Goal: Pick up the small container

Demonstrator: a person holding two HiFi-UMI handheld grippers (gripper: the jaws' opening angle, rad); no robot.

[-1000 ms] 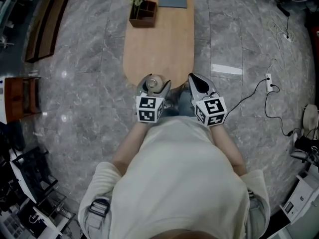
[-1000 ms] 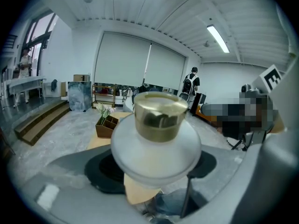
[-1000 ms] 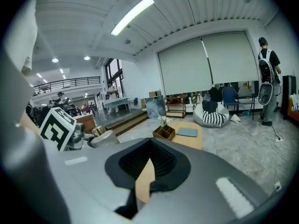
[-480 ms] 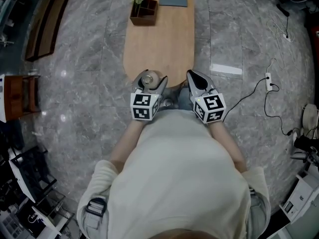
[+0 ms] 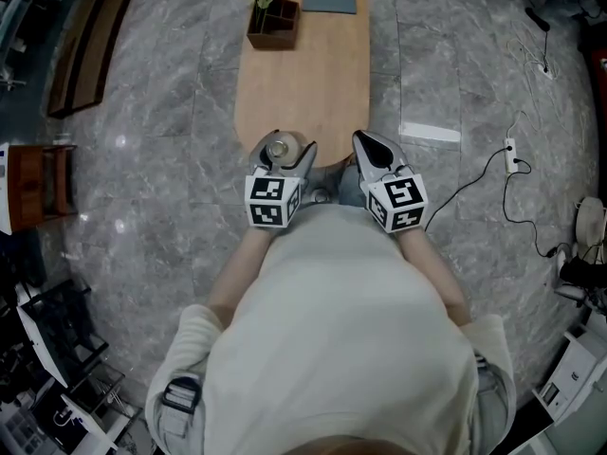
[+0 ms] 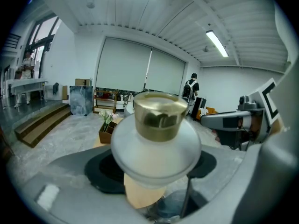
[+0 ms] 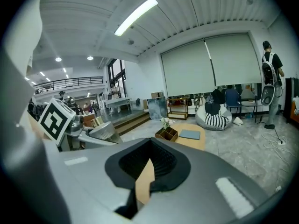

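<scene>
Grey marble floor surrounds a long wooden table. At its near end the left gripper pinches the small container, white with a gold cap. Just beside it, the right gripper has its jaws pressed together on nothing. At the far end stand a flower box and a grey pad

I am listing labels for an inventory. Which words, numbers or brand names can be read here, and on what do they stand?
No text can be read.
The left gripper and right gripper bear only black-and-white square markers, no letters.
The small container shows no label on its visible side.
</scene>
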